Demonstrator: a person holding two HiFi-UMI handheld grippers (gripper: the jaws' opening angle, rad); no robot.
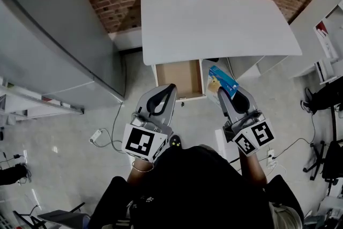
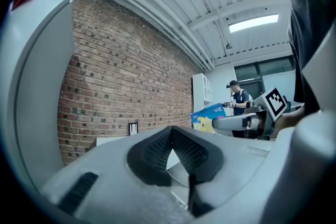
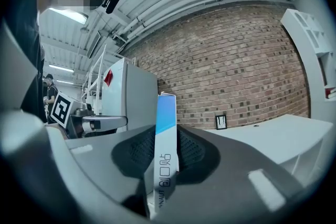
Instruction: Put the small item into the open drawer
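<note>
Drawer (image 1: 179, 79) open above, desk (image 1: 214, 24) behind (overhanging)

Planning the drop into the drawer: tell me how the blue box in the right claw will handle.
The box looks like thin card, flat and narrow, so probably light and stiff, though squeezing might dent it. The right claw pinches its broad faces, so it could pivot. Dropped into the drawer, it should land flat, not roll.

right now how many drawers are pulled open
1: the open drawer juts from under the white desk, just left of the blue box. Closed ones may be hidden beneath the desktop.
</note>
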